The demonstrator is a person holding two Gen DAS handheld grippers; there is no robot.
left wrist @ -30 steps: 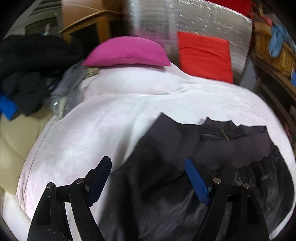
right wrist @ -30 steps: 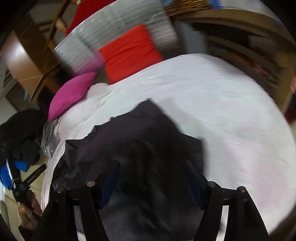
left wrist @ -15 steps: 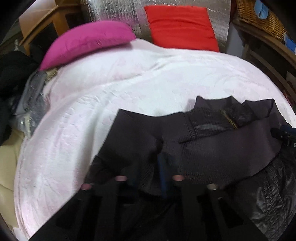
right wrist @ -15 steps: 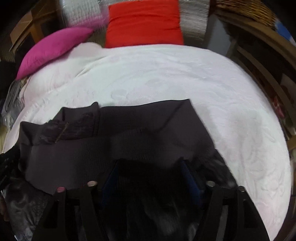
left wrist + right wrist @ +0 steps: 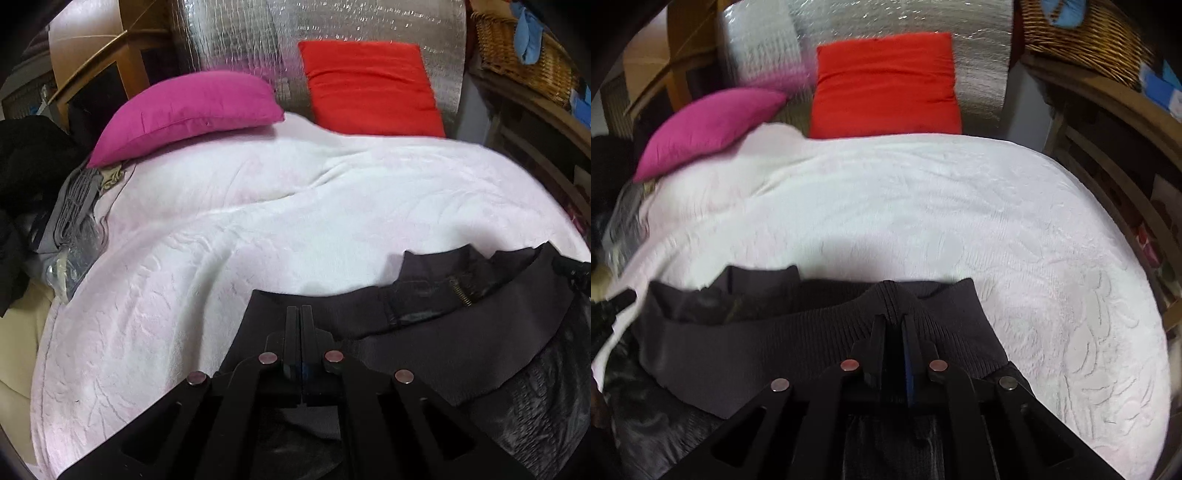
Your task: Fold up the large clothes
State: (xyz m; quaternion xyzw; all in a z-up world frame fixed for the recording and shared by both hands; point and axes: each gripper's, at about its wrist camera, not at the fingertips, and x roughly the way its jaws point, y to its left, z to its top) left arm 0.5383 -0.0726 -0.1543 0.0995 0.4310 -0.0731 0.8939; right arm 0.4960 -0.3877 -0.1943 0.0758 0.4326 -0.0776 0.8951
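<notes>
Because a fold needs both ends of one edge lifted together, each claw has nipped the ribbed band of the jacket. The left claw is clenched with its jaws pressed flat together at the band's corner; whether cloth sits between the tips I cannot tell. The right claw has just closed on a pinched ridge of rib rising between its fingers. Spread over the white cover just ahead of and under both claws, the jacket is dark grey-brown with shiny quilted lining below the band. A brass zip lies right of the left claw. Pillows lie well beyond.
</notes>
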